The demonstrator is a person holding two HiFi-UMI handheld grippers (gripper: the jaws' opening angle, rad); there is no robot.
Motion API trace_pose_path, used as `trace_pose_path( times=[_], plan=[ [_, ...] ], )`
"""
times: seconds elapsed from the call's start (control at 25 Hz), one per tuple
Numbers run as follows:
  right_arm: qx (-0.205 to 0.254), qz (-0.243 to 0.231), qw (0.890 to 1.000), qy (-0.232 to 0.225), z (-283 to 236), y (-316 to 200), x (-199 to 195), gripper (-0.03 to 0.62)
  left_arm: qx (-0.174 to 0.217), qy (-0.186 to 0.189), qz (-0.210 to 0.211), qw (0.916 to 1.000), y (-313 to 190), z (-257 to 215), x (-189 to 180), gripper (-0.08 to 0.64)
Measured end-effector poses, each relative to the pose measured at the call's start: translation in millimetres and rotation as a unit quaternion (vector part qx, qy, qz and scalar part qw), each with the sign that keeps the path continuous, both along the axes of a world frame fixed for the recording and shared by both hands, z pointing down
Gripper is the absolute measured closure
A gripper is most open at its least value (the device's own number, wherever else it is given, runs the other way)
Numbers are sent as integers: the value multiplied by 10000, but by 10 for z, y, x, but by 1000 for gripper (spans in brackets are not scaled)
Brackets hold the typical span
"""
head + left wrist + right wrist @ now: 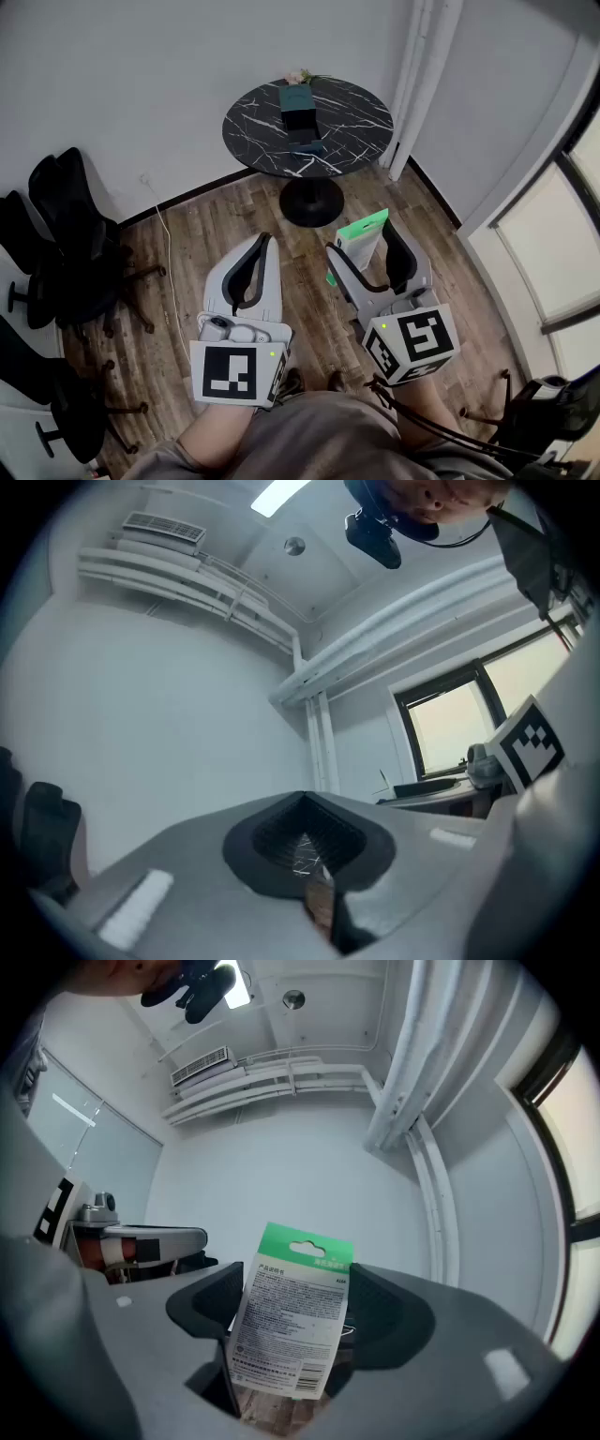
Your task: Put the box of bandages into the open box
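Obs.: Person stands back from the round table (251, 141), both grippers held low and pointing toward it.

Right gripper (362, 246): jaws part-open, clamped on the bandage box (294, 1321). The pads press its two flat faces. The green hang-tab end sticks out past the jaw tips toward the table and the printed back faces the gripper camera. Holding it by the faces probably leaves the leading end free to go into an opening first.

Left gripper (263, 238): jaws together, nothing between them, only a thin slit showing floor and table beyond. It sits beside the right gripper, same side of the table, apparently idle. Likely kept free to steady the target.

Open box (301, 120): on the table top, near centre, dark, lid (296, 97) standing up on the table's far side. A small blue item (309, 148) lies on the near side of it. I cannot tell what that item is.

Bandage box is well apart from the table, so the carry is not yet done.

Judgement: the next move needs the approach to clear the near rim and come down from above, away from the raised lid.
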State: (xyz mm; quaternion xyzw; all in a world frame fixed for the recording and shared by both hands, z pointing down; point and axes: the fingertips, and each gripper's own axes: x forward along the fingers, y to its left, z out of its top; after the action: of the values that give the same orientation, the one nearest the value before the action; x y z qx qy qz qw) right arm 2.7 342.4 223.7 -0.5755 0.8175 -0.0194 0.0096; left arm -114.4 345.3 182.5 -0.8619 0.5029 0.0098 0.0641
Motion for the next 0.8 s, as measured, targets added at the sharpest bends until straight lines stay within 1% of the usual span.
trace_pose_path(
  times=[0.16,0.44,0.68,0.8],
  plan=[
    [65,-23,10000,-24,-13,11,91,212,22,-40,28,10000,36,-4,103,560],
    [35,-82,9999,-79,30,34,174,212,1,-95,-11,10000,63,24,199,560],
    [10,-158,9998,-110,82,57,362,212,-39,-94,-57,9999,100,83,396,560],
    [30,-228,9993,-281,83,58,467,212,-67,-179,-99,9998,105,107,489,560]
  ],
)
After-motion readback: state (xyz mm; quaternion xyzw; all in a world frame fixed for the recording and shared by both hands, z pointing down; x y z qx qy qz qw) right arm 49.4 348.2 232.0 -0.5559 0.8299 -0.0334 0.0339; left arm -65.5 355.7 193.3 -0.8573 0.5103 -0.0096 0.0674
